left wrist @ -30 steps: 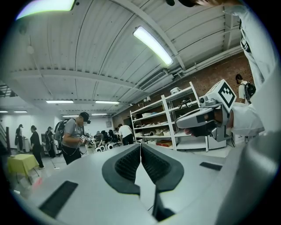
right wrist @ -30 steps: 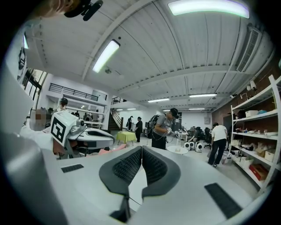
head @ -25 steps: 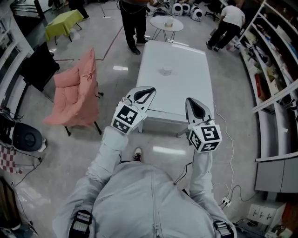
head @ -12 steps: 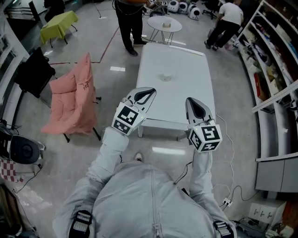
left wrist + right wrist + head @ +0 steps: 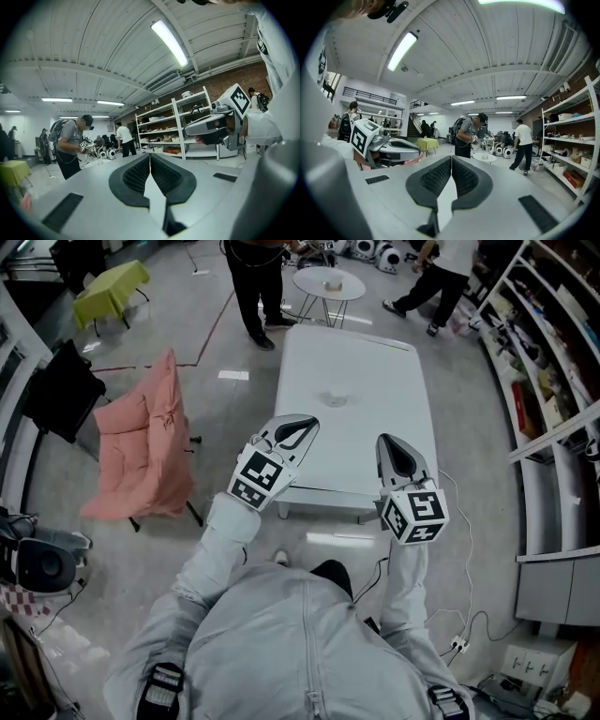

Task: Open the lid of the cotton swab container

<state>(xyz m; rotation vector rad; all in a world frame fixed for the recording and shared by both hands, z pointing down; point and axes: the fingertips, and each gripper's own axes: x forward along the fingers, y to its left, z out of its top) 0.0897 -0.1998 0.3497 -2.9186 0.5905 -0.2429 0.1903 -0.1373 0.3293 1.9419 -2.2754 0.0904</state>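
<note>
Head view looks steeply down on a grey floor [image 5: 84, 568]. At the far left stands a small green table [image 5: 111, 292], and nearer is a pink chair [image 5: 141, 446] with a cushion over it.

Next comes the left gripper [image 5: 302, 426], held up in front of a grey jacket [image 5: 300, 643]. Its jaws are pressed together with nothing between them. The left gripper view shows this clearly: the two dark pads meet in one thin line.

Beyond the gripper tips lies a long white table [image 5: 361, 352]. About in its middle, well apart from both grippers, sits the cotton swab container [image 5: 335, 398]. It is a small pale thing, too small to tell how its lid stands. Behind the far end of this table a person [image 5: 251, 282] in dark clothes stands near a small round table [image 5: 327, 282].

Further right is the right gripper [image 5: 389, 444], beside the left one and pointing the same way, toward the near edge of the white table. Its jaws are also clenched on nothing, and the right gripper view shows the pads meeting without a gap.

At the far right run long shelves [image 5: 553, 343] full of goods.
</note>
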